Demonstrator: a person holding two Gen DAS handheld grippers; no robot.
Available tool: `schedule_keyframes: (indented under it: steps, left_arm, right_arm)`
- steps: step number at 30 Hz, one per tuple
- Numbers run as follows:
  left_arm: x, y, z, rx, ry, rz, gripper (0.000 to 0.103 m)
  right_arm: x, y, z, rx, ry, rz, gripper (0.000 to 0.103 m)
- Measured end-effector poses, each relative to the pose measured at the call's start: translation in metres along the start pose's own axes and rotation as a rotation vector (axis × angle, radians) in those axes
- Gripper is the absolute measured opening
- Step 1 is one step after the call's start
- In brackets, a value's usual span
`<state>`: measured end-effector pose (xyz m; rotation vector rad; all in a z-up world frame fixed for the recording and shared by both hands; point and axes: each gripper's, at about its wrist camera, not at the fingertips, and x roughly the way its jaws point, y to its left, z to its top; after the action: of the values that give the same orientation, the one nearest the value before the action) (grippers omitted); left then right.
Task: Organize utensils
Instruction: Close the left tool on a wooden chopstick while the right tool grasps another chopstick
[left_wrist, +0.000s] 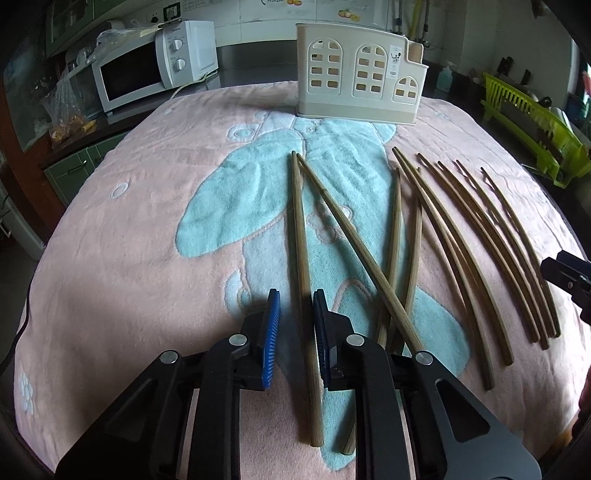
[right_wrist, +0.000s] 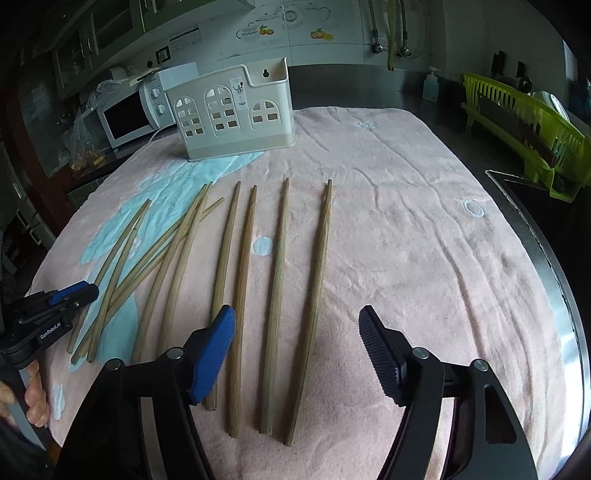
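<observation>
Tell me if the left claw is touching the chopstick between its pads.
Cannot tell. In the left wrist view the left claw straddles the chopstick; any gap is unclear.

1. A counter (right_wrist: 554, 258) with a metal rim carries a pink towel (right_wrist: 424, 240) with a pale blue figure.
2. A cream utensil holder (right_wrist: 236, 125) stands upright on the towel near the far edge.
3. Wooden chopsticks (right_wrist: 279, 295) lie loose on the towel toward the near edge; those at the left (left_wrist: 391, 266) cross one another.
</observation>
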<state>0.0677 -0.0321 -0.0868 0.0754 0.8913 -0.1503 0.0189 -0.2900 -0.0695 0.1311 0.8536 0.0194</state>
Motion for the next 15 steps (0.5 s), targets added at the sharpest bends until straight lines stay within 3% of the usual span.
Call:
schedule_keyframes:
  steps: [8, 15]
  left_arm:
    - [0.000, 0.001, 0.000, -0.006, -0.005, -0.009, 0.014]
    - [0.001, 0.000, 0.002, -0.008, 0.011, -0.003, 0.014]
  right_arm:
    - [0.008, -0.003, -0.002, 0.029, 0.027, 0.007, 0.032]
    - [0.013, -0.004, -0.003, 0.036, 0.038, -0.016, 0.020]
